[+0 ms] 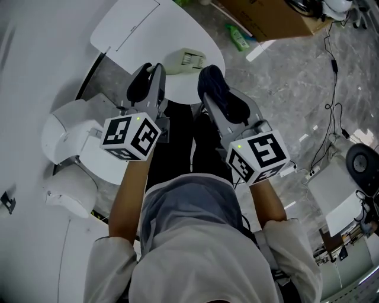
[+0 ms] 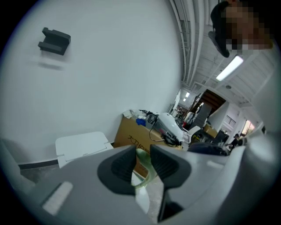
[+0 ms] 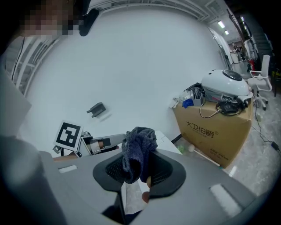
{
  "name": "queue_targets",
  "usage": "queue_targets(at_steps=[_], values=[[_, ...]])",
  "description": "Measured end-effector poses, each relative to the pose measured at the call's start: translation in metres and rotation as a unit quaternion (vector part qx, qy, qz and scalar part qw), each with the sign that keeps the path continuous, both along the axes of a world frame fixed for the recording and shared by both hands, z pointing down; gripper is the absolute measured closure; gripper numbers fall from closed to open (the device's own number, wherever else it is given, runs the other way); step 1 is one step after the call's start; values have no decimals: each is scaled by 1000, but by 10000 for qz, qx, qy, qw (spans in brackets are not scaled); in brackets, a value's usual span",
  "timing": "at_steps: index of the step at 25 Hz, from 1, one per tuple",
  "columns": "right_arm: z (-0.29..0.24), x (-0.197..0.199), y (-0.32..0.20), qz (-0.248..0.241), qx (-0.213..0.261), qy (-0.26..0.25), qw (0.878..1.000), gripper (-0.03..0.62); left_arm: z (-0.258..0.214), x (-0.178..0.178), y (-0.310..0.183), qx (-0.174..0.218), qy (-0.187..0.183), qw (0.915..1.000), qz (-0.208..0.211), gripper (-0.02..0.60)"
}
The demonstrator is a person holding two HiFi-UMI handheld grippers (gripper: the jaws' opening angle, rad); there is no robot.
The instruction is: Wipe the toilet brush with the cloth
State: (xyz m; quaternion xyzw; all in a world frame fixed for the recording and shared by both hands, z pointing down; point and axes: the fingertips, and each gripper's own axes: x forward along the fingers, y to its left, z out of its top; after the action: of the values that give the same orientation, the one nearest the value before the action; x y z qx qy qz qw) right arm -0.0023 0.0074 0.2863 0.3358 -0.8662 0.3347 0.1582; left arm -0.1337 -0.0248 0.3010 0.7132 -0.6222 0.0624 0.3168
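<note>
Gripping the toilet brush (image 1: 185, 60) by its pale green handle, the left hand-held gripper (image 2: 142, 150) holds it ahead; likely light, stiff, slippery. The right hand-held gripper (image 3: 140, 161) clamps the soft, limp cloth (image 3: 139, 139), bunched.

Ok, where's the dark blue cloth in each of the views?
Head view: dark blue terry cloth above centre, bunched in the right gripper.
Left gripper view: cannot tell; a dark shape at mid-right may be it.
Right gripper view: low centre, clamped between the jaws.
Shared landmark: the brown cardboard box.
</note>
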Motion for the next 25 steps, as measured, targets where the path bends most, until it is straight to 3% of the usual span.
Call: queue_targets(at_steps=[16,25], values=[[15,-53,-17,-10,-185,-396,9990,496,4,0,-1,75,236,9997,62,581],[25,-57,-22,68,-270,-363,9990,496,6,-4,-1,107,296,9995,74,581]])
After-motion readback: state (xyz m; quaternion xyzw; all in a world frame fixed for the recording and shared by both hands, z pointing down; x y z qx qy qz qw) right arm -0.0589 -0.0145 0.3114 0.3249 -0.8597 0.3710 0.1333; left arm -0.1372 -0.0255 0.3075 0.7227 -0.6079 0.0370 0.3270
